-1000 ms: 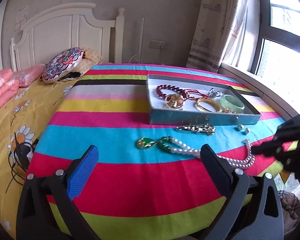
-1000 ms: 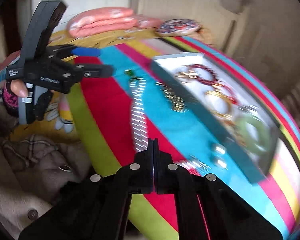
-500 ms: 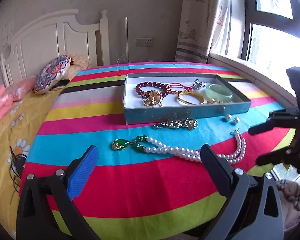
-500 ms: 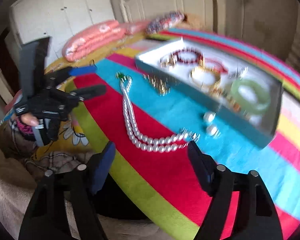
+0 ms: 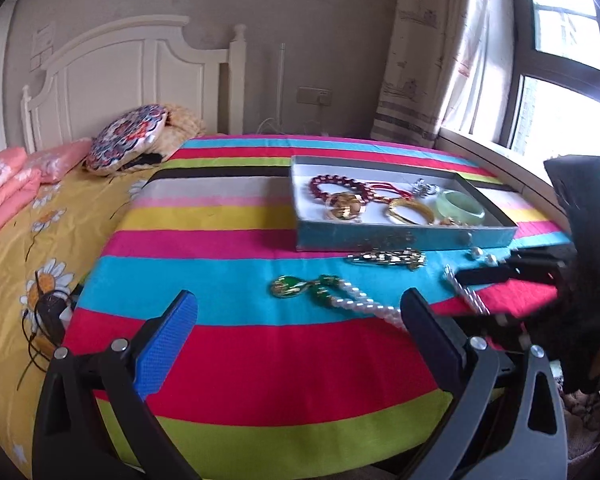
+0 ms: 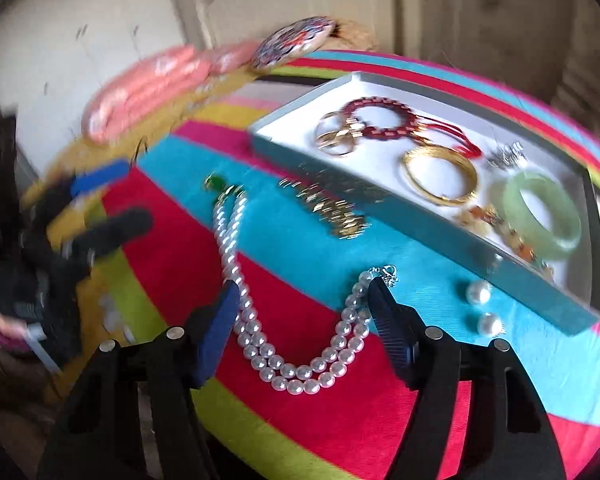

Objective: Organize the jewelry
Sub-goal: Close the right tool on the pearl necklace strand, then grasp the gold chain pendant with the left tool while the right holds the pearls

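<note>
A double-strand pearl necklace [image 6: 296, 364] with a green pendant [image 5: 286, 286] lies on the striped cloth. My right gripper [image 6: 304, 300] is open with its fingers either side of the necklace's loop, just above it. My left gripper [image 5: 300, 320] is open and empty, back from the pendant. A blue box [image 5: 400, 238] holds a red bead bracelet [image 6: 376, 120], a gold bangle [image 6: 440, 180], a green jade bangle [image 6: 544, 216] and other pieces. A gold chain bracelet [image 5: 388, 258] and two pearl earrings [image 6: 482, 306] lie in front of the box.
The striped cloth [image 5: 240, 272] covers a round table beside a bed with a yellow sheet [image 5: 40, 220], pink pillows and a patterned cushion [image 5: 128, 142]. A window and curtain [image 5: 440, 60] stand at the right. The table's front edge is close below both grippers.
My right gripper opened from shut and has moved in low over the pearl necklace. My left gripper stayed open and swung its view slightly.
</note>
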A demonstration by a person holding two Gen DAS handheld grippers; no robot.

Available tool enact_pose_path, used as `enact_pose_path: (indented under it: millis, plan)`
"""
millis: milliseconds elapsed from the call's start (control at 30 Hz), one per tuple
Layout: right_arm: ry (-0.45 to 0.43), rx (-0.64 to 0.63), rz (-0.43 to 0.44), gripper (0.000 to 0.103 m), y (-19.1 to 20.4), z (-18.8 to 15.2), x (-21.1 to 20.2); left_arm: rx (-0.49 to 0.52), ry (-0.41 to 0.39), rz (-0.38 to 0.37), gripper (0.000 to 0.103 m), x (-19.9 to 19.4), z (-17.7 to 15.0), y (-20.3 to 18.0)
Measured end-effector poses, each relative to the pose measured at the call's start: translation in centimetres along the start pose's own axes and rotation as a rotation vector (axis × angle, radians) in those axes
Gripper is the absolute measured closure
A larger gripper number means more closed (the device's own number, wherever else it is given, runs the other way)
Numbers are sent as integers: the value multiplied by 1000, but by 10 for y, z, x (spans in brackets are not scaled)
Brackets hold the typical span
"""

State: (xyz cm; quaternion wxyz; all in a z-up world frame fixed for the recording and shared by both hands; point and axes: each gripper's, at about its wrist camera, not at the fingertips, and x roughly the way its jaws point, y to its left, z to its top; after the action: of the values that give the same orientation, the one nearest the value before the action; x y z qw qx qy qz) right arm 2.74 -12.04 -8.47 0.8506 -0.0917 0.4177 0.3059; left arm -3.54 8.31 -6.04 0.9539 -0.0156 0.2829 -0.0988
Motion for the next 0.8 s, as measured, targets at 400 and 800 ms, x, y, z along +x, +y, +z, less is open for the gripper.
enact_pose_path:
  millis: [400,800]
  plan:
    - [-87,-92,-68,81,-4,-32,-18,-37,8,7,2,5,-3,11]
    - [-156,-9,-153,93,-54,-54,-56,23,170,-170,2,66,29,-56]
